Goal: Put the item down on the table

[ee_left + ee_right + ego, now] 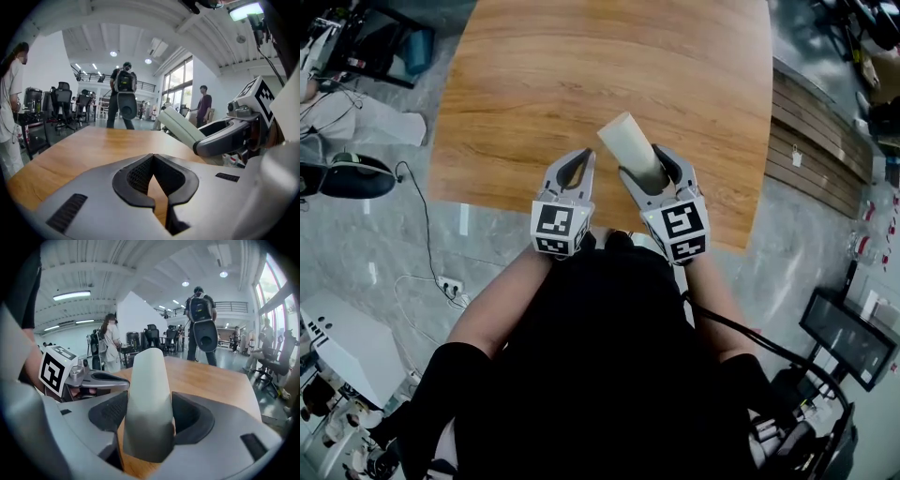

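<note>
1. One wooden table (581, 84) fills the upper middle of the head view and stands on a grey floor (403, 234).
2. A person in a black top (609, 375) stands at the table's near edge, both forearms reaching forward, a gripper in each hand.
3. The right gripper (649, 169) (147, 416) hangs over the near edge of the table, its two jaws clamped on a pale tube (628, 141) (147, 385), one jaw on each side of it.
4. The left gripper (578, 157) (152, 157) is just beside the right one and apart from it. Its jaws meet at the tips with nothing between them, and only table wood shows through the gap behind the tips.
5. The tube is off-white and tilted. It juts forward past the right gripper's jaws, and its free end is raised over the tabletop and leans toward the left. Its rear end is hidden between the jaws.
6. A cube with black-and-white square markers (560, 225) sits at the back of each gripper.
7. A white power strip (450, 284) lies on the floor left of the person, with a cable running to it.
</note>
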Demonstrator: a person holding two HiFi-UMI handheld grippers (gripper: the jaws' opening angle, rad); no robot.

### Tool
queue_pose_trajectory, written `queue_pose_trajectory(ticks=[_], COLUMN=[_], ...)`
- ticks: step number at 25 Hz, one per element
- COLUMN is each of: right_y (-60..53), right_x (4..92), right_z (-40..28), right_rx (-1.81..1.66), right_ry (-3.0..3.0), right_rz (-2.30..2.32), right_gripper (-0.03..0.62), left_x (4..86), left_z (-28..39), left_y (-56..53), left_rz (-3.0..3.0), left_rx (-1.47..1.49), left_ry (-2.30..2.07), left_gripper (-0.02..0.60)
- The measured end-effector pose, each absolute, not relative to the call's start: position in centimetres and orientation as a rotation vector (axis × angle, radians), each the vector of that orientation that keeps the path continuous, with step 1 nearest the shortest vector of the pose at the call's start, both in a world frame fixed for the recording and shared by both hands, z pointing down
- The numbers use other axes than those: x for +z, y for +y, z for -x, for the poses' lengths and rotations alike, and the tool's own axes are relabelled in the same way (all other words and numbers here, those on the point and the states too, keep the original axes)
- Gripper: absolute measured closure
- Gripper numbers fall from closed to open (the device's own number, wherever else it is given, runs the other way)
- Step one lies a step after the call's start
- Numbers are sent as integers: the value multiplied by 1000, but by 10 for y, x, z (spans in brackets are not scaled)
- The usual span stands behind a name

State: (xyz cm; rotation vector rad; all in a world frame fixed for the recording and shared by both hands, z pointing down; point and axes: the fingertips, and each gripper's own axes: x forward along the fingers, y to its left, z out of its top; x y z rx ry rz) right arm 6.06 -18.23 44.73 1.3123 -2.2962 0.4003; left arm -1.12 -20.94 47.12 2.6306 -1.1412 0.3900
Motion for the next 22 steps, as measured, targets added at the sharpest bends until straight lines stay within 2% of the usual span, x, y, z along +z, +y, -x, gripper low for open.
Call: queue_pose_trajectory(ticks=[5,12,22], right_y=[-172,-172,-191], right_x=[408,408,531], right_z=[-68,-75,-77], right_rx=[326,325,505], right_ry=[-2349,-2328,-2183], right_rz=[-1412,-1427,-1290], right_gripper=[324,324,324], left_x=[423,426,458], left_z=[-5,-9,-2], left_y=[-202,-199,-199], left_rz=[-2699,-2683,-2624], left_rx=[277,292,373], left_ry=[-1123,-1111,-1116], left_gripper=[578,578,578])
